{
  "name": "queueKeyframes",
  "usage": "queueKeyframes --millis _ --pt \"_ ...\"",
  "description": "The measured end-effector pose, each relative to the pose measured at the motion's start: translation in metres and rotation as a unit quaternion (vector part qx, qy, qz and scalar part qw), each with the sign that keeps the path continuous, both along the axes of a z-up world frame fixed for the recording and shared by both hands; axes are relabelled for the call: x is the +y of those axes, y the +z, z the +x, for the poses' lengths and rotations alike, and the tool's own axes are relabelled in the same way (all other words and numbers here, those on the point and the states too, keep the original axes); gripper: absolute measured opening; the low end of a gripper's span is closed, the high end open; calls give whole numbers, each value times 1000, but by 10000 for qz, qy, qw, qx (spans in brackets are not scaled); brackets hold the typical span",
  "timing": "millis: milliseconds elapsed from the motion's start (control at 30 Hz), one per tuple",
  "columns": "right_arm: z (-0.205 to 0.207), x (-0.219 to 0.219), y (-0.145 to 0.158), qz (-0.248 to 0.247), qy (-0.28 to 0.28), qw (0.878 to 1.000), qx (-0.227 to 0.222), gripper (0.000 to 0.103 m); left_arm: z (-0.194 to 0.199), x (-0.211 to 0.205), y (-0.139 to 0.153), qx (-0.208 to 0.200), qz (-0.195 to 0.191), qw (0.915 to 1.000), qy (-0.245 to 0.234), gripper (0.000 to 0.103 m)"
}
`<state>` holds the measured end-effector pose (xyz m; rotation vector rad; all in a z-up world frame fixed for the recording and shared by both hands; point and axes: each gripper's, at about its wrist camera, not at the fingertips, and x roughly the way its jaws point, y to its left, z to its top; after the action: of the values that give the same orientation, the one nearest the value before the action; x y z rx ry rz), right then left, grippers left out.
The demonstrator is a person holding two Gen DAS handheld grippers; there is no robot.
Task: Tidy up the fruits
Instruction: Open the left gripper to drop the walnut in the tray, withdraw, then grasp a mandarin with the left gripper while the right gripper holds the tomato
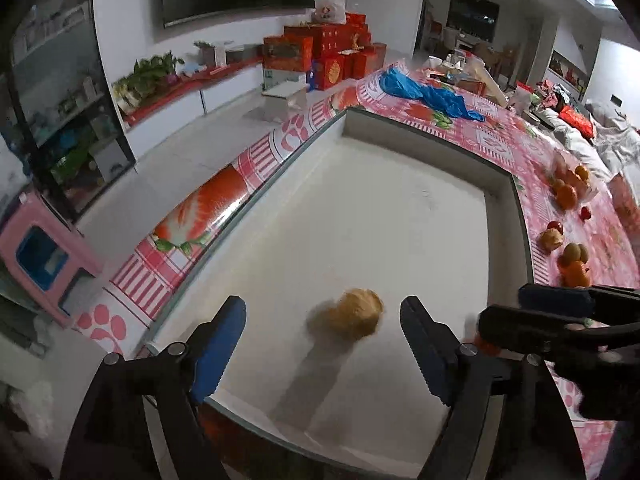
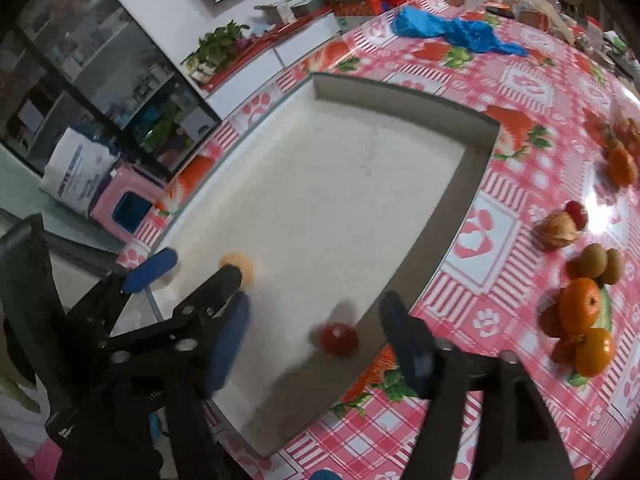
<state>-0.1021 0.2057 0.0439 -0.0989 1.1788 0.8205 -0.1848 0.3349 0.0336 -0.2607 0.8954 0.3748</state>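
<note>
Left gripper [image 1: 324, 344] low in the left wrist frame, jaws spread wide and gripping nothing; between the blue pads, a blurred tan fruit [image 1: 352, 318] lying on the white tray [image 1: 360, 208] floor, clear of both pads, slightly nearer the right-hand one; seen from the right wrist, same tan fruit [image 2: 240, 266] at left of centre, partly hidden behind a black finger of the left gripper [image 2: 192, 280].

Right gripper [image 2: 316, 336] at the bottom of the right wrist frame, likewise released, pads well apart; small red fruit [image 2: 338, 338] blurred on the tray [image 2: 340, 184] floor between the pads, nearer the right pad, touching neither, close to the tray's near right wall; right gripper [image 1: 532, 312] also visible at the right edge of the left wrist frame, red fruit barely glimpsed beneath it.

Outside the tray on the pink patterned tablecloth [image 2: 500, 248], right side of the right wrist frame: oranges [image 2: 580, 308] lower right, brown kiwis [image 2: 600, 262] just above, a papery brown bulb [image 2: 558, 230] touching a small red fruit above that, more oranges further up; blue plastic bag [image 2: 452, 30] at top centre beyond the tray.
</note>
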Motion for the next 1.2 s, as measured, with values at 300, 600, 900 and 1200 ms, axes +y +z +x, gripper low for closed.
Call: queueKeyframes --millis 300,600,900,1200 --pt "7 -36 21 107 -260 9993 -259 103 3 -17 19 -52 -3 9997 -254 92" --pt "54 -134 72 494 -1245 9901 -411 103 24 -56 70 -273 -412 9940 -974 92" --pt "86 -227 151 800 -2298 9618 -1253 103 60 -113 154 -919 -662 9774 -1788 92" --pt "137 -280 139 -353 -2796 9427 -1784 103 105 -167 160 -845 -469 9723 -2128 92"
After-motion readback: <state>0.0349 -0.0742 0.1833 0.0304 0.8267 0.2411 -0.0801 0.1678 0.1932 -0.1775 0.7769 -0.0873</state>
